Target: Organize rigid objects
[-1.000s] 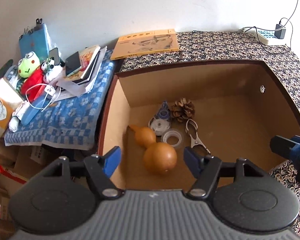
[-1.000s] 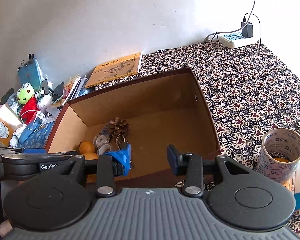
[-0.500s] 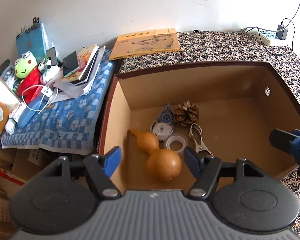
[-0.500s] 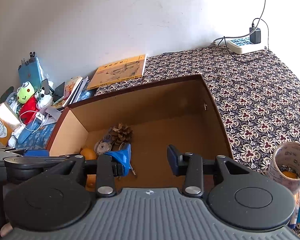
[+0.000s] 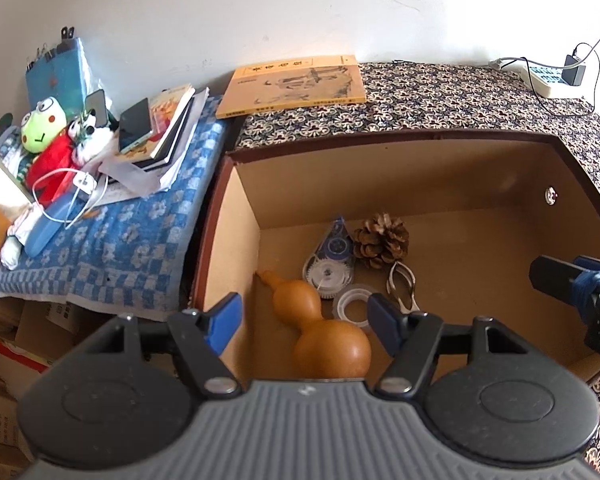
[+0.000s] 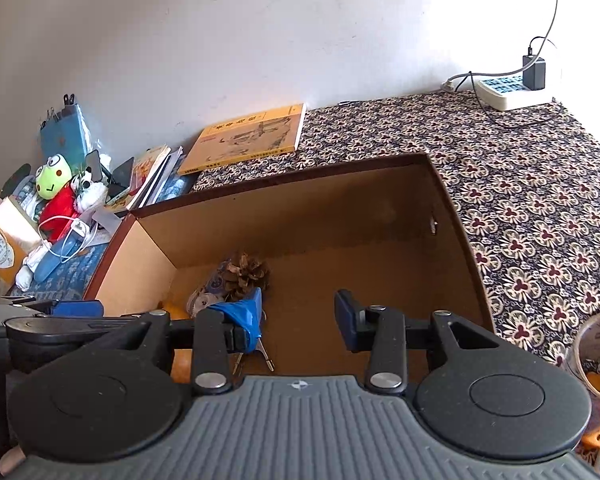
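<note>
An open brown cardboard box (image 5: 420, 184) holds an orange gourd (image 5: 324, 336), a pine cone (image 5: 381, 240), a correction-tape dispenser (image 5: 332, 258), a clear tape ring (image 5: 354, 306) and a metal clip (image 5: 402, 284). My left gripper (image 5: 306, 322) is open and empty above the gourd at the box's near left. My right gripper (image 6: 298, 314) is open and empty over the box's near edge; it also shows at the right of the left wrist view (image 5: 576, 284). The pine cone (image 6: 246, 272) shows in the right wrist view too.
A yellow book (image 5: 296, 84) lies behind the box on the patterned cloth (image 6: 520, 200). Plush toys (image 5: 56, 140), books and a phone sit on a blue cloth at left. A power strip (image 6: 508, 90) is far right. A large tape roll (image 6: 596, 356) stands at right.
Both grippers have drawn back and risen slightly; the box contents sit lower in the left view. The tape roll has slid towards the right view's edge. Both grippers stay open.
</note>
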A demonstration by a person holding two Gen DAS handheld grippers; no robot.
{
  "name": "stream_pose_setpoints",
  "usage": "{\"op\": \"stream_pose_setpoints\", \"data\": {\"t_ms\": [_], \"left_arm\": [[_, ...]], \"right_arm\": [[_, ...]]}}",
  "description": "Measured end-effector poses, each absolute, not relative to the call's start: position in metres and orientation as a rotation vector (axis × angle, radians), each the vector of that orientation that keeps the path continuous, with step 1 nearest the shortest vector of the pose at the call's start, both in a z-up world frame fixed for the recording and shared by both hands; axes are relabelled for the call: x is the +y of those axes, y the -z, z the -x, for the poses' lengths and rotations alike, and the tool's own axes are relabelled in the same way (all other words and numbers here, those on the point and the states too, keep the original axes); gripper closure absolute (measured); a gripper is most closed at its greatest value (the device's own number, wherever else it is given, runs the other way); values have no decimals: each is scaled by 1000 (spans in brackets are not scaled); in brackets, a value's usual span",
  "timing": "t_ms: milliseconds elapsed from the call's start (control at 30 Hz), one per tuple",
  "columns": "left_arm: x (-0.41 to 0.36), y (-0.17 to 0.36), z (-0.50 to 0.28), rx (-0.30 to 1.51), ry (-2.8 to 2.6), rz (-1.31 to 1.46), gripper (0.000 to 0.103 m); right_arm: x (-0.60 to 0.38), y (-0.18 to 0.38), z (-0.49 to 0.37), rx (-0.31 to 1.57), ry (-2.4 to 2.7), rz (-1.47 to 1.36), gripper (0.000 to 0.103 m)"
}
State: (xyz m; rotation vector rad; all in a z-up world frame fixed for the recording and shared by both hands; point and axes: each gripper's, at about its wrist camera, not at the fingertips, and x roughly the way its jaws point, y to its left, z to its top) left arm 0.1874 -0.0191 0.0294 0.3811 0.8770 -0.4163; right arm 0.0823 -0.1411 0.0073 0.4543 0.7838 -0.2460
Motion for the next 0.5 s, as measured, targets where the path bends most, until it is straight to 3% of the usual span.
{"op": "stream_pose_setpoints", "data": {"t_ms": [500], "left_arm": [[-20, -17, -199, 904, 401, -366, 33]], "right_arm": [[-142, 4, -99, 818, 186, -458, 79]]}}
